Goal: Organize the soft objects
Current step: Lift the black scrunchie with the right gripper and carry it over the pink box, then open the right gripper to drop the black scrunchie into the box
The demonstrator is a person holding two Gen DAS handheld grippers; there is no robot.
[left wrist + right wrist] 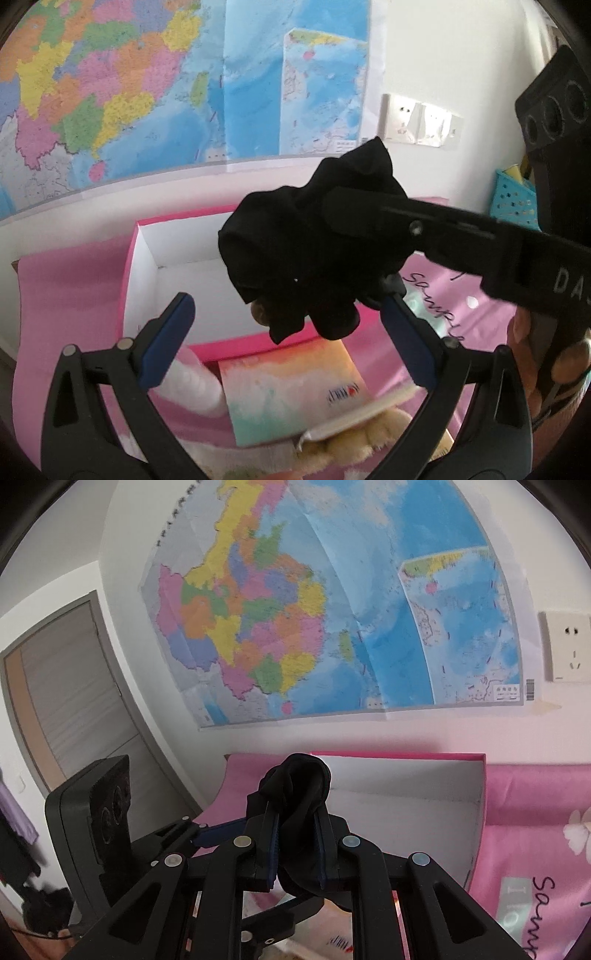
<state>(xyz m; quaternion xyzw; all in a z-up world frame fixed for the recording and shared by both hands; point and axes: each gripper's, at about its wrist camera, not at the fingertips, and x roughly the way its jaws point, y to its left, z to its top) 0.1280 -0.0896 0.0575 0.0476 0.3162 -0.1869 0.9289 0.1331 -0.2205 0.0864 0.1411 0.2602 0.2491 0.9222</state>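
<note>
Left wrist view first: at the left edge the pink cloth covers the table, and on it stands the pink box with white inner walls, seemingly empty. The left gripper has its blue-padded jaws spread wide with nothing between them, poised over the box's near wall. Just beyond it hangs the black fabric bundle, bunched and lifted clear of the table above the box opening, pinched by the right gripper, which reaches in from the right; in the right wrist view the same gripper is clenched on the bundle. The step in hand looks like carrying this soft item to the box; the next move calls for lowering it inside the walls and then releasing. Below lie a white roll, a colourful packet and a yellowish plush, probably awaiting sorting. The free gripper sits close beneath the bundle and could snag dangling fabric. A turquoise basket stands far right.
</note>
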